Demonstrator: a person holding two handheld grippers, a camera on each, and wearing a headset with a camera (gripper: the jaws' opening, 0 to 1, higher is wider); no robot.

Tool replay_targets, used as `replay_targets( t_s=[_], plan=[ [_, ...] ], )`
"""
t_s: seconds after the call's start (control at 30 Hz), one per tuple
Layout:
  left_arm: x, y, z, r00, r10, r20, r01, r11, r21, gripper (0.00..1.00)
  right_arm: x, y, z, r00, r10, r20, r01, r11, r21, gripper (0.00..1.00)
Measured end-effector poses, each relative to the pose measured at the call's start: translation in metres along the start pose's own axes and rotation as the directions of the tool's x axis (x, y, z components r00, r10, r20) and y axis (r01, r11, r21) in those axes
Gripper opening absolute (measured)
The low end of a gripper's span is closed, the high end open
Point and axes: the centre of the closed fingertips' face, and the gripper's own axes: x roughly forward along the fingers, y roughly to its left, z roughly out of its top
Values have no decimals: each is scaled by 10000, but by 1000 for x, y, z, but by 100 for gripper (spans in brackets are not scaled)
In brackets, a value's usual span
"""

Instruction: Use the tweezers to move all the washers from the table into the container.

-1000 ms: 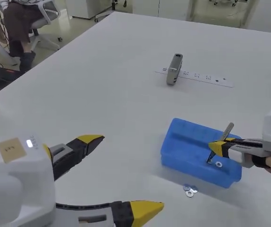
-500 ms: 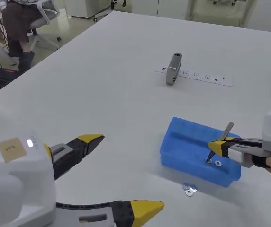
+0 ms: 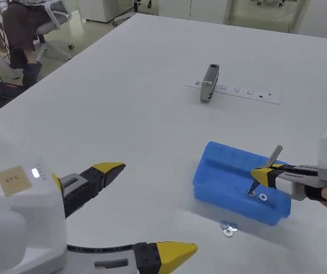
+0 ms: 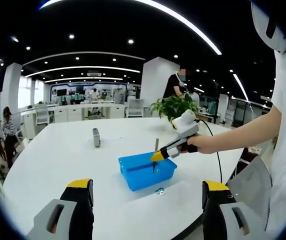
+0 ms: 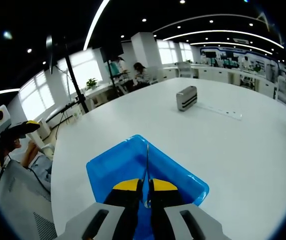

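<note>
**Blue container has one washer in, small bunch out on the bench**

Left side first: the yellow-tipped black left tongs [image 3: 152, 208] hang wide open over the white bench [image 3: 123, 103], nothing between the jaws, well apart from the work. The left gripper view shows them gaping too, container [image 4: 142, 179] straight ahead. Moving right, the shallow blue plastic container [image 3: 223, 171] sits on the bench, and a small bunch of silver metal washers [image 3: 228, 229] lies just outside its near wall. Inside there's one flat silver washer [image 3: 263, 197], just beside the tips of the slim silver metal tweezers [image 3: 274, 155]; can't tell if they touch. The right tongs [image 3: 259, 176] are pinched tight on those tweezers, which tilt down into the container. Right gripper view agrees: jaws clamped narrow on the tweezers [image 5: 147, 157] over the blue floor. Further back, a grey box [image 3: 210, 83] sits at the left end of a white power strip [image 3: 246, 93].
</note>
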Motion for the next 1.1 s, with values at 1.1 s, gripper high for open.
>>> replay_targets(
  t_s=[1.1],
  plan=[
    [5,-9,1,9994,-322,-81,322,9994,94,91,-43,41,40,9820,492,1822,-572,9976,390,4]
  ],
)
